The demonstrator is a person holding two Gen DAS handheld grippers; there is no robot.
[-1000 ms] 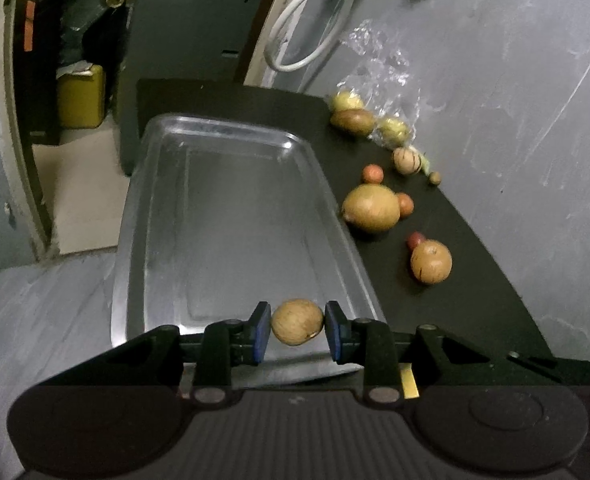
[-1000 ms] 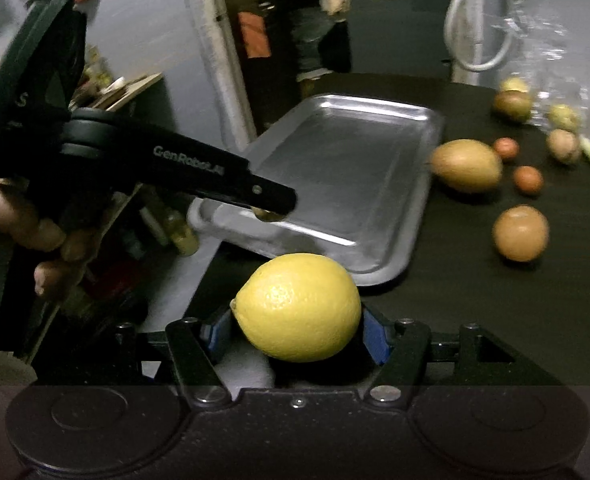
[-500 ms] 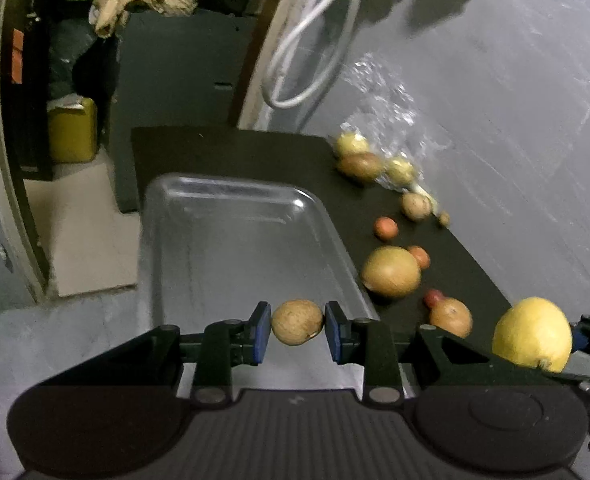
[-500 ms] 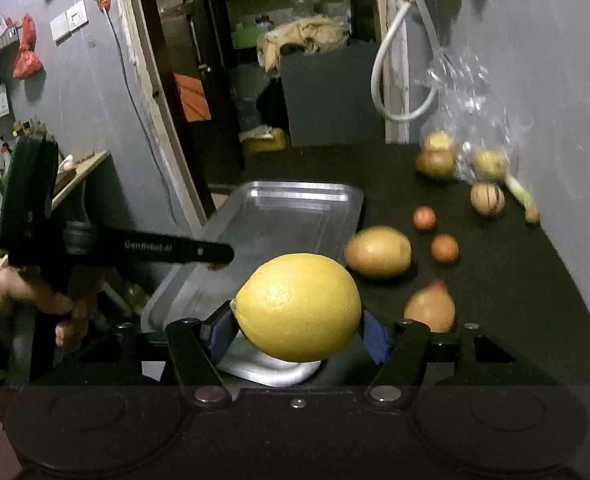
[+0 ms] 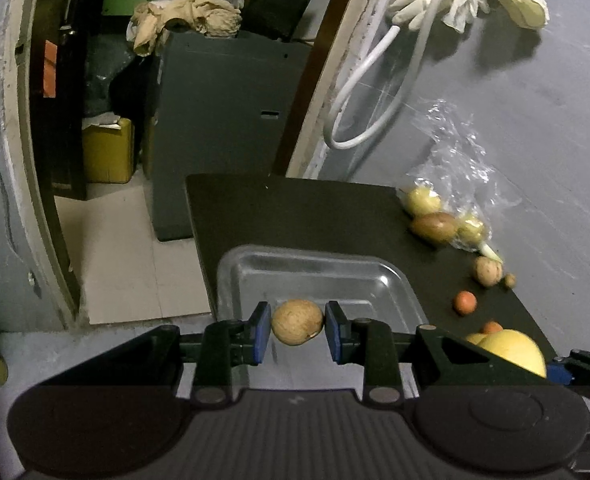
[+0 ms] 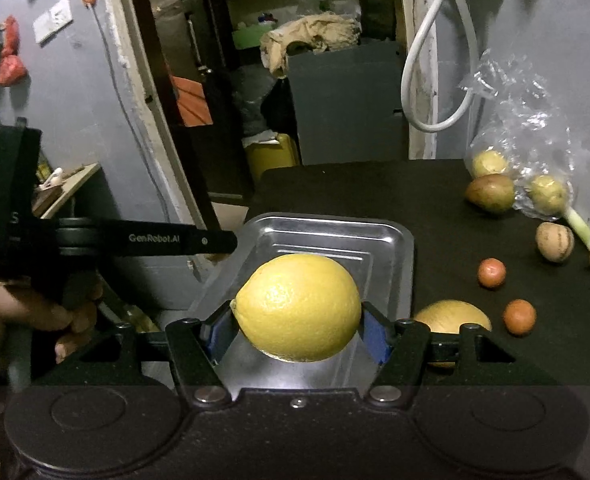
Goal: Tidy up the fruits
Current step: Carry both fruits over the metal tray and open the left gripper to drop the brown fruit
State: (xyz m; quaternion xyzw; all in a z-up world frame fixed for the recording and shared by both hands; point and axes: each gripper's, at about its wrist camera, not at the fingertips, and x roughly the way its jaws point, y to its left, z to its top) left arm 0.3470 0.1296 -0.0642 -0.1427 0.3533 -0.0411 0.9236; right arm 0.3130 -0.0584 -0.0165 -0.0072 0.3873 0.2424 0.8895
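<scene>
My right gripper (image 6: 297, 334) has its jaws clamped on a lemon (image 6: 298, 307), held in the air above the near end of the metal tray (image 6: 405, 248); my left gripper (image 5: 297, 332) has its jaws closed on a small brown fruit (image 5: 297, 321), also lifted over the tray's near edge. The tray sits on the dark desk (image 6: 435, 200) and looks bare inside. The lemon is firm and fairly weighty, its waxy rind a little slick, so gripping across its widest middle, as I do, seems safest; squeezing near the pointed ends would likely let it squirt out. The brown fruit is light and hard-looking, easy to hold at its middle too. Both are round and I expect them to roll on smooth metal, so I should set them down low and gently. More fruit waits on the desk, several pieces beside a clear plastic bag (image 6: 527, 120).
</scene>
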